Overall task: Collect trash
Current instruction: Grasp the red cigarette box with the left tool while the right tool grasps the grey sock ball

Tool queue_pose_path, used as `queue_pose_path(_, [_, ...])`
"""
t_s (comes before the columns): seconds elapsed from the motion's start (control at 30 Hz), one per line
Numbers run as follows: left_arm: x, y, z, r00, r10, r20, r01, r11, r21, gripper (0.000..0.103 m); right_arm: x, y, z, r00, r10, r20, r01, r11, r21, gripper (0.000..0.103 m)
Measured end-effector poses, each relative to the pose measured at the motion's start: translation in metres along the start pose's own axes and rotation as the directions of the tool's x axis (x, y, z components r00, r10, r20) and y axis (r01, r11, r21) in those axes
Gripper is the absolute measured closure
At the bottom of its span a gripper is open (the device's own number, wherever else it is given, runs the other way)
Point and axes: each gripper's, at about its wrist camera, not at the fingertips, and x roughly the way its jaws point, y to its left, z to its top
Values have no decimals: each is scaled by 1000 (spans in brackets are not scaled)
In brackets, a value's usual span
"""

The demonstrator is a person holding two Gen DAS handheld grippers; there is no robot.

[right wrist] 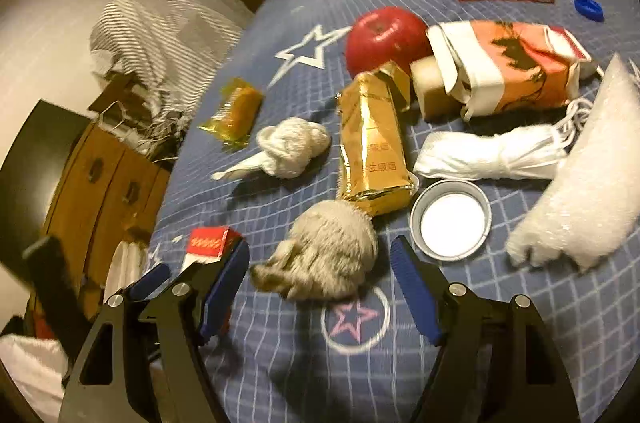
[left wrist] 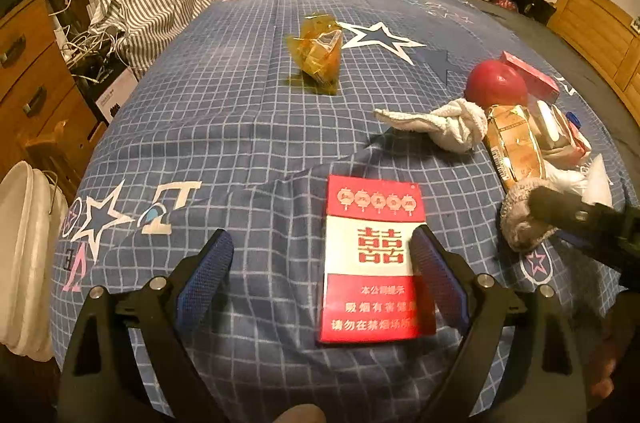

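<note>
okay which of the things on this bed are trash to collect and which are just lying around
Likely trash: red cigarette pack, gold pack, torn orange pack, yellow wrapper, white lid.
Probably just lying about: apple, knotted white cloth, grey fuzzy bundle.

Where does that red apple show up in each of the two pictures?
Left wrist view: the apple sits right of centre, behind the knotted white cloth.
Right wrist view: the apple is upper centre, behind the gold packet.
Shared landmark: that knotted white cloth lies near it in both.
</note>
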Motion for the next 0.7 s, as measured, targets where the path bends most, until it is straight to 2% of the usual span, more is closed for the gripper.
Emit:
queue_pose_path(0.07, [4,-2,1,1000,-6,-3,6,1000,-10,13,6,5,2,1000,-23,11,23,999,-23,30])
queue_pose_path(0.13, [9,-5,2,1000,-13,-3,12,1000,-19,11,12,7,-1,999,-36,12,36,998,-54,41])
queue_pose_path(0.2, [11,-8,0,999,-33,-10,33,999,-20,11,15,8,-3,1000,-28,6,28,996,-83,56])
queue_pose_path(0.33, [16,-22,-11,998,-28,-54,30,999,32,11,11,15,-7,1000,-13,7,14,983,-181,62])
queue_pose_path(0.5, [17,-21,-13,999,-33,-42,34,999,32,12,-10,21,-12,999,-2,42,14,960,-279,66])
queue_pose_path(0.6, [14,-19,-11,999,-33,-13,33,999,39,29,-20,22,-13,997,-14,72,37,948,-317,66])
queue_pose_path(0.63, [13,-18,-10,999,-40,-5,40,998,37,41,-24,20,-14,997,-15,79,40,944,-326,66])
queue_pose_path(0.67, [12,-17,-10,998,-61,5,61,998,35,57,-28,21,-15,996,-19,89,48,938,-342,66])
queue_pose_path(0.7, [11,-18,-10,997,-73,14,72,997,35,66,-30,22,-17,995,-23,98,57,933,-355,66])
